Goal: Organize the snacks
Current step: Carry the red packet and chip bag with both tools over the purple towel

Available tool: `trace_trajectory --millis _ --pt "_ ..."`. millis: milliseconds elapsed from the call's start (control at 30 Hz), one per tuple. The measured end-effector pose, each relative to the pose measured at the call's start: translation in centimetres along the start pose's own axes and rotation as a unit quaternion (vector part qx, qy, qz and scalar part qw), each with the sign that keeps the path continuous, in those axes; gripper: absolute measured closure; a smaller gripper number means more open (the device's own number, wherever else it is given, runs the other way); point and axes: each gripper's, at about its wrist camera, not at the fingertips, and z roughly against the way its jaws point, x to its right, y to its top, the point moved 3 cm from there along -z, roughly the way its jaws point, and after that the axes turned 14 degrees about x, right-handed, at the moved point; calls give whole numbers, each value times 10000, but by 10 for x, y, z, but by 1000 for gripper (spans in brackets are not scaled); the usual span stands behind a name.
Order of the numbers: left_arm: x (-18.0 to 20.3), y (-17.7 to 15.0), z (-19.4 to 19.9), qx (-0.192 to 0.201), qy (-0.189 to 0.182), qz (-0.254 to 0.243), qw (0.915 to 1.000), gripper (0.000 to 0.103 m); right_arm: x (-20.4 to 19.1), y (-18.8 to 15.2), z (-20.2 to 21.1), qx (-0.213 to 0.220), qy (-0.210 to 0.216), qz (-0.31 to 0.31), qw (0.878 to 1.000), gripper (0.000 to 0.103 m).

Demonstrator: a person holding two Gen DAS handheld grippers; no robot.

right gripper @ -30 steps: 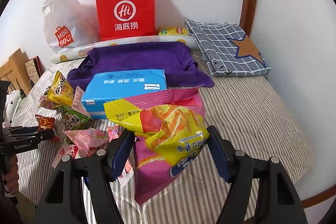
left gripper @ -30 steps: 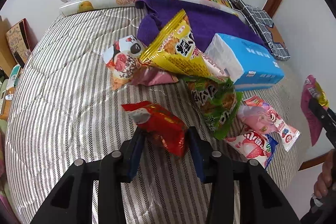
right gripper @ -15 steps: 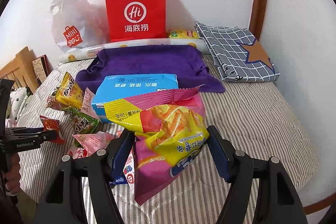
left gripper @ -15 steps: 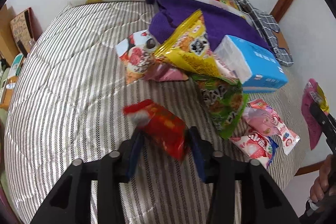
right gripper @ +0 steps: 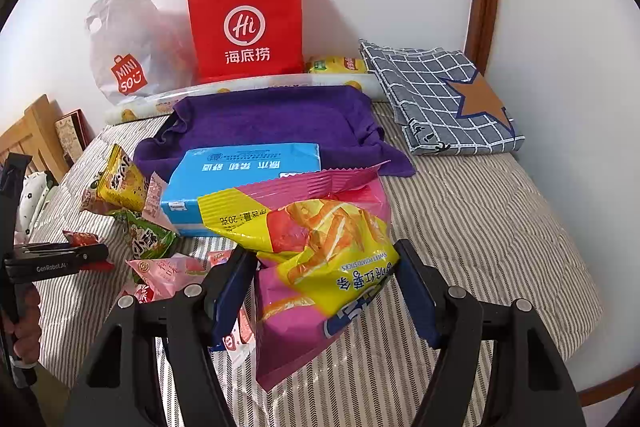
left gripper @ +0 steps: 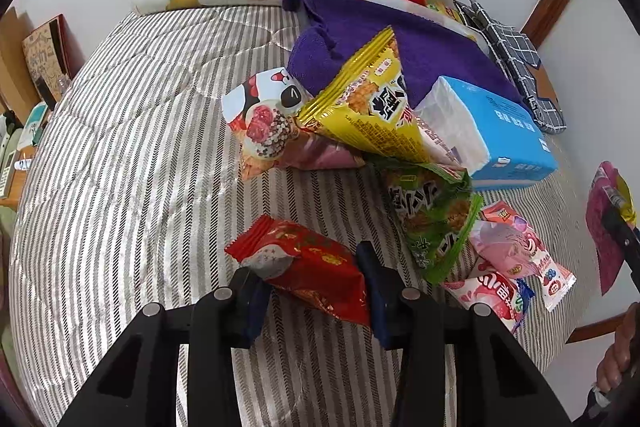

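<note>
Both grippers holding snacks above the bed, mid-carry.
Left gripper jaws pinch red pack; right gripper jaws clamp pink-yellow bag. Next, probably: place each with the pile, loosen grip.

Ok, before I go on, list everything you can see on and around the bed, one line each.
red snack packet: 1, red, between left fingers
sweet potato sticks bag: 1, pink-yellow, between right fingers
yellow snack bag: 1, yellow, leaning in the pile
panda bag: 1, white-red, left of pile
green snack bag: 1, green, below yellow one
pink packets: about 3, pink, near edge
tissue pack: 1, blue, mid-bed
towel: 1, purple, behind tissues
checked cloth: 1, grey-blue, far right
paper bag: 1, red, at wall
plastic bag: 1, white, at wall
bed: 1, striped
left gripper: holding
right gripper: holding
</note>
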Motion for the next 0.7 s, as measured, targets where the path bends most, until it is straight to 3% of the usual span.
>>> trace_trajectory --millis 333,700 --pt "11 9 34 216 -140 -51 9997 64 -10 11 8 60 243 49 9997 34" --pt "68 50 57 592 -456 -333 9966 64 -5 38 8 81 336 56 9994 34"
